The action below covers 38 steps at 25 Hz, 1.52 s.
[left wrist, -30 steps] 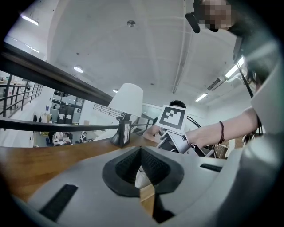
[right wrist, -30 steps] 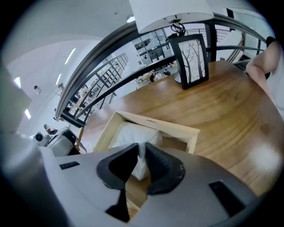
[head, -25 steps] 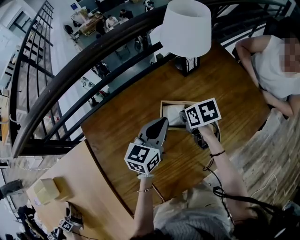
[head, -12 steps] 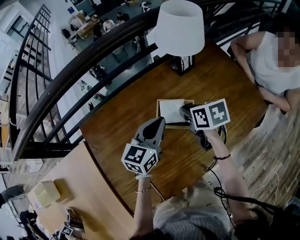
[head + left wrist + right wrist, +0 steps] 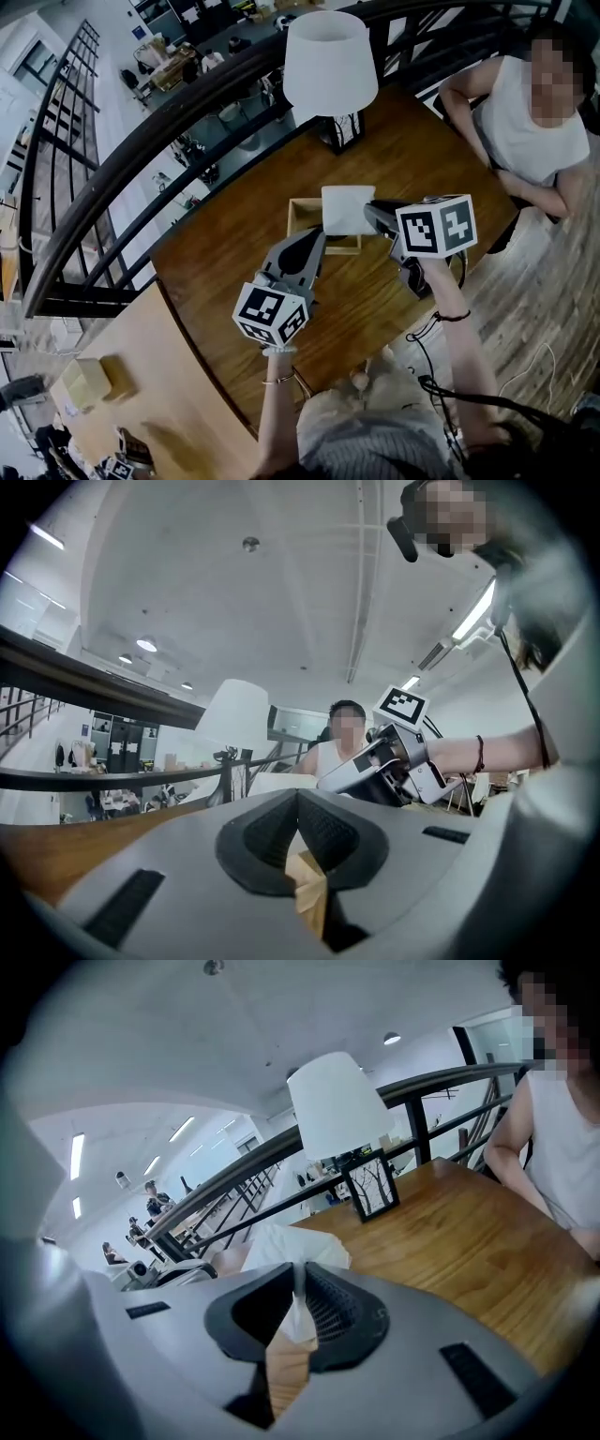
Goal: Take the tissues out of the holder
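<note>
A light wooden holder (image 5: pixel 293 223) sits on the round wooden table (image 5: pixel 234 253). Above its right half hangs a white stack of tissues (image 5: pixel 348 208), lifted clear of the holder's rim. My right gripper (image 5: pixel 372 210) is shut on the tissues' right edge. In the right gripper view the white tissue (image 5: pixel 291 1246) runs down between the pads (image 5: pixel 328 1307), pinched there. My left gripper (image 5: pixel 321 234) points at the holder's front edge with its jaws shut and nothing between them (image 5: pixel 298 808). Whether its tip touches the holder I cannot tell.
A lamp with a white shade (image 5: pixel 330 61) and a dark base (image 5: pixel 339 131) stands behind the holder. A person in a white top (image 5: pixel 530 131) sits at the table's far right. A black device with a cable (image 5: pixel 414 277) lies under my right arm. A dark railing (image 5: pixel 141 150) curves behind.
My right gripper has risen and drawn the tissues up out of the holder, from lying inside it to hanging above its rim. The left gripper has stayed by the holder's front edge.
</note>
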Each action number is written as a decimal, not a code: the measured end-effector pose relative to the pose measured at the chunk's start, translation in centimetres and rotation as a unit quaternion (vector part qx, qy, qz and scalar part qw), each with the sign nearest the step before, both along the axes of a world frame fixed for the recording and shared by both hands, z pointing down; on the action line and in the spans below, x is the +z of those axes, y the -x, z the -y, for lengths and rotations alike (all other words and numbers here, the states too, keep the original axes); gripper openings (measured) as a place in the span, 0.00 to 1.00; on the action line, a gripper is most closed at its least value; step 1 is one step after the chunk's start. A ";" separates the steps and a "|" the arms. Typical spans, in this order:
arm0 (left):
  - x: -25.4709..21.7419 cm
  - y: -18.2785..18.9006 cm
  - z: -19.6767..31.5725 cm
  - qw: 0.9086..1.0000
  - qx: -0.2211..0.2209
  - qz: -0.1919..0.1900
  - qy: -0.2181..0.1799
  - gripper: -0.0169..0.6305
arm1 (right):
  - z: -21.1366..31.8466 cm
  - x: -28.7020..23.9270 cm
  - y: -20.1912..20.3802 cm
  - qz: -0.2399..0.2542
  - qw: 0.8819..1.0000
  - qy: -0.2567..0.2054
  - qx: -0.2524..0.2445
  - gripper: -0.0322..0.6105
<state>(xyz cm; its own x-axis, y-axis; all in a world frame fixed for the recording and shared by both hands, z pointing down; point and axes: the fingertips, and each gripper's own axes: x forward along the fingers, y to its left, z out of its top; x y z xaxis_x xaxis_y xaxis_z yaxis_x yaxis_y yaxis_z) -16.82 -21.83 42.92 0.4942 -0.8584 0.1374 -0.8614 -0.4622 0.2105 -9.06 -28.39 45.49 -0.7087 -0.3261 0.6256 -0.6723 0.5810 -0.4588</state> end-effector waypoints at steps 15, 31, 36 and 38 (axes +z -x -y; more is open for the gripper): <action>2.1 -10.2 -0.6 1.000 0.016 -0.017 0.019 0.03 | -1.1 4.4 -10.3 -0.025 0.999 0.030 0.007 0.13; 5.6 -13.7 -2.2 0.998 0.004 -0.020 0.053 0.03 | -2.8 11.5 -13.4 -0.070 0.995 0.073 -0.011 0.13; 5.9 -13.5 -2.2 0.998 -0.001 -0.019 0.055 0.03 | -3.0 12.7 -13.8 -0.061 0.994 0.095 -0.001 0.13; 5.9 -13.6 -2.2 0.998 0.000 -0.019 0.054 0.03 | -3.1 13.0 -13.8 -0.056 0.994 0.098 0.004 0.14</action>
